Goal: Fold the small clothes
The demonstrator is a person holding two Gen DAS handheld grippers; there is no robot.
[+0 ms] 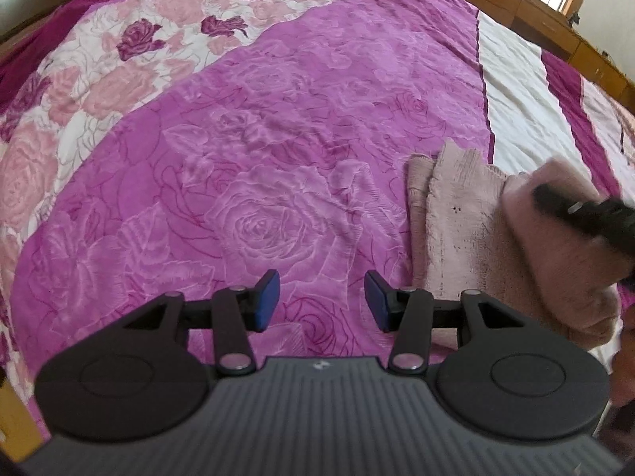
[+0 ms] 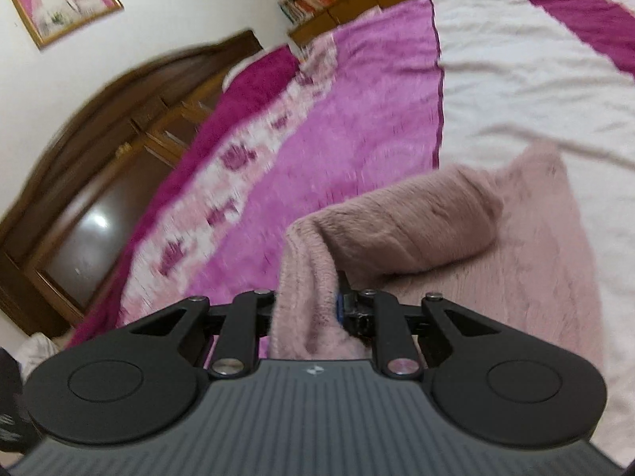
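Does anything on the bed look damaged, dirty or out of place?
Nothing looks damaged. The pink fuzzy garment shows a few tiny dark specks, maybe lint. One edge is lifted and curled over, only because the right tongs grip it. The left tongs are open over the floral blanket.

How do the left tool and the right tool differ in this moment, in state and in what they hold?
The left tool is open, its blue pads apart, while the right tool is shut on the pink garment. The left tool holds nothing and sits above the purple blanket; the right tool lifts a garment edge, folding it over. The right wrist view is blurred; the left is sharp. Both are black with blue pads.
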